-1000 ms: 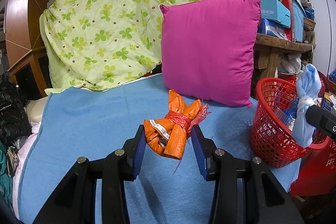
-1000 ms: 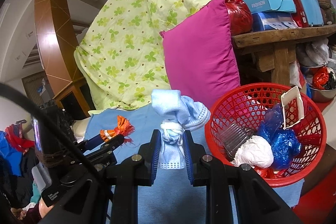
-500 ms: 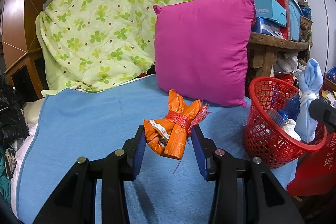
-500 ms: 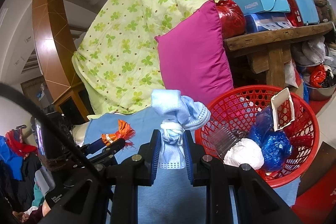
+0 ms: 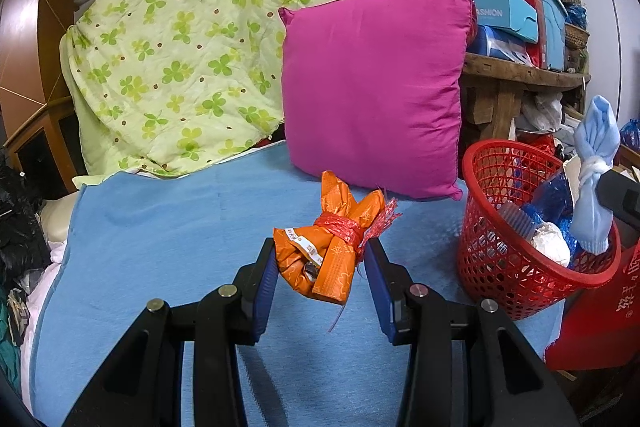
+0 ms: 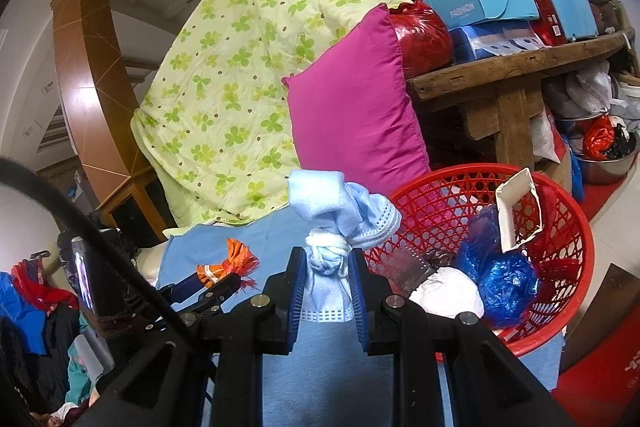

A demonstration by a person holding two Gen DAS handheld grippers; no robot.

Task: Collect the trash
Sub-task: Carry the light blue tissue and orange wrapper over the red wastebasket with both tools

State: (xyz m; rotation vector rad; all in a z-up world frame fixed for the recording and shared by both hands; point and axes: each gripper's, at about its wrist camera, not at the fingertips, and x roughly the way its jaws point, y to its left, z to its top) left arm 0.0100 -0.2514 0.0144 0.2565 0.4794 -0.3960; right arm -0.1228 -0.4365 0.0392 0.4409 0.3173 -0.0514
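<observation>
My left gripper [image 5: 320, 259] is shut on an orange wrapper bundle [image 5: 328, 247] tied with red string, held above the blue bed cover [image 5: 160, 235]. My right gripper [image 6: 326, 263] is shut on a light blue cloth bundle [image 6: 332, 223] knotted with white string. In the left wrist view that blue bundle [image 5: 594, 179] hangs over the red mesh basket [image 5: 496, 259]. The basket [image 6: 440, 199] holds blue plastic, white paper and a white box. The left gripper with the orange bundle [image 6: 228, 265] shows at the left of the right wrist view.
A magenta pillow [image 5: 372, 83] leans on a green clover quilt [image 5: 192, 39] behind the bed cover. A wooden bench [image 6: 508, 71] stacked with boxes stands behind the basket. Clothes [image 6: 28, 303] lie at the far left. A red bag [image 5: 596, 319] sits beside the basket.
Both grippers have shifted a little left and back with their bundles; the basket and pillow sit further left in the left wrist view. Both grips are unchanged.
</observation>
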